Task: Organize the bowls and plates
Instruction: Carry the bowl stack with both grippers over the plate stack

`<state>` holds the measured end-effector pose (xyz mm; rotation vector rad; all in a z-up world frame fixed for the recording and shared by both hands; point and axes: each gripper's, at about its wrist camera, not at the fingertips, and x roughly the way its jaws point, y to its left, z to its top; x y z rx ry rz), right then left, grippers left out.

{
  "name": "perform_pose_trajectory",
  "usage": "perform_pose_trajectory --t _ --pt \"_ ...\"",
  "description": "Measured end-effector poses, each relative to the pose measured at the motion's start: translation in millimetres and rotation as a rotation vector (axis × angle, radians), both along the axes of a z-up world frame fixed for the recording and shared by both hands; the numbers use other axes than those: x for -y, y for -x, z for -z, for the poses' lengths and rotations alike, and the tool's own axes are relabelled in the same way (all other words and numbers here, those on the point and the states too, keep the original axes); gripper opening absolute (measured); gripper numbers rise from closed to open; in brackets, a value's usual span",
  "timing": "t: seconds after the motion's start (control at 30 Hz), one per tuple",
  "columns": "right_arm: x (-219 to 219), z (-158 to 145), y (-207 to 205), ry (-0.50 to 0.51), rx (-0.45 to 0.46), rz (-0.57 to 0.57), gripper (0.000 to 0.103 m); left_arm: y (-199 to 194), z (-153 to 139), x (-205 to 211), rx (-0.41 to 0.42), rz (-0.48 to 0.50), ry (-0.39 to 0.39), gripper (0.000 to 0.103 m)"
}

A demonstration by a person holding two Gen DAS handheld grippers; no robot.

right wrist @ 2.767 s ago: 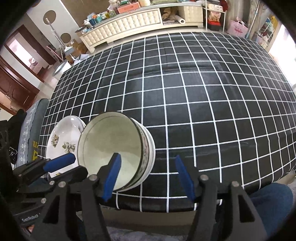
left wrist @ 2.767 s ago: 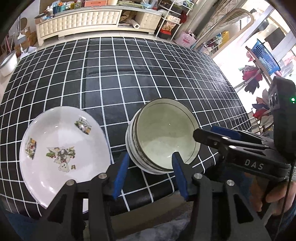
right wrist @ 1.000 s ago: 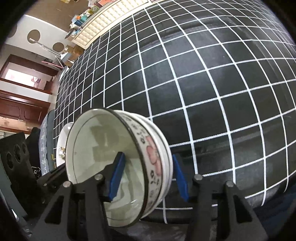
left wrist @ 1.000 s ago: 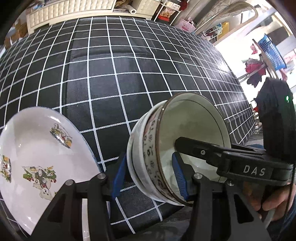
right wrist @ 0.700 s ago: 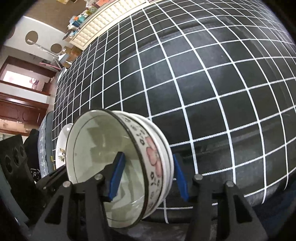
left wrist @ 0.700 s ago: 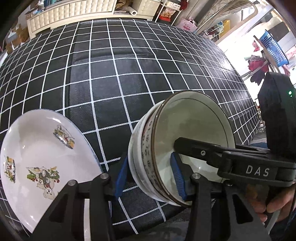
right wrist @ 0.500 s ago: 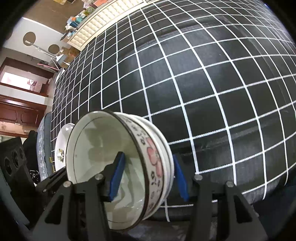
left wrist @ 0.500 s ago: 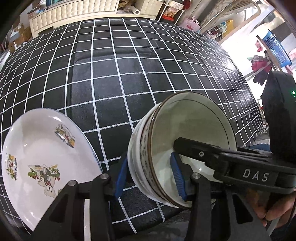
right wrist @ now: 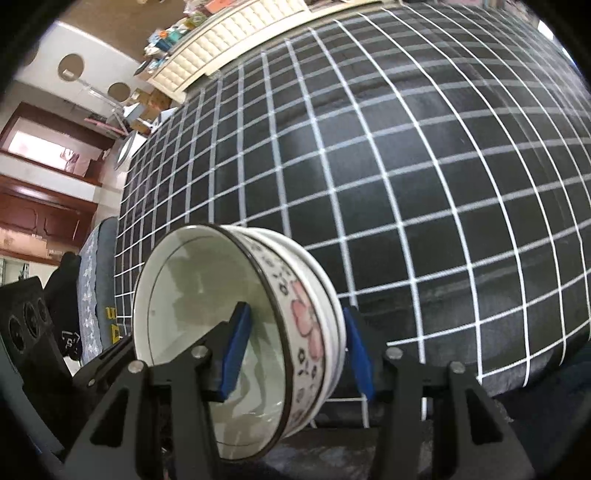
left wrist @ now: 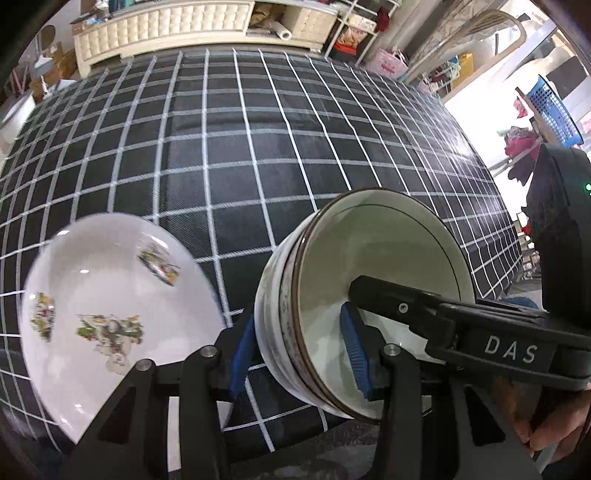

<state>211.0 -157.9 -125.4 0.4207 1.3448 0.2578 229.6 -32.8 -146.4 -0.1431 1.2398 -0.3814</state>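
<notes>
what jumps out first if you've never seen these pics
A stack of nested bowls, pink flowers on the side, hangs tilted near the table's front edge, with the left tongs and right tongs each clamped over its wall. Left of it lies a white plate with cartoon prints on the black grid tablecloth.

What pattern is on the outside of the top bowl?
Pink flowers with small dark sprigs on white, under a dark rim, on the top bowl; clearest in the right wrist view.

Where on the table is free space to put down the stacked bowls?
The checked tablecloth is bare beyond the plate and the stacked bowls, up to the far edge by the cream cabinet. The near edge is crowded: plate at left, both tongs clamping the bowls.
</notes>
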Motion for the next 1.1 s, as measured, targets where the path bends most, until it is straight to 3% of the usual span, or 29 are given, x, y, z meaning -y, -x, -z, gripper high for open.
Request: perform_pose_trajectory --t 0.27,0.53,0.77,1.1 --pt "-48.8 -19.8 -7.7 0.016 0.032 -0.089 0.053 0.3 -30.4 -39.8 0.058 -0.082 0.002 0.043" --pt "-98.1 -18.2 -13.9 0.013 0.029 -0.172 0.052 10.7 -41.9 -97.4 0.076 -0.174 -0.022 0.043" --pt "-127.9 -3.1 -20.4 0.017 -0.008 -0.217 0.052 16.1 -34.3 -137.9 0.053 -0.237 -0.026 0.043" --pt "-146.3 10.6 -28.7 0.030 -0.042 -0.240 0.052 18.4 -14.1 -155.8 0.003 -0.287 -0.022 0.043"
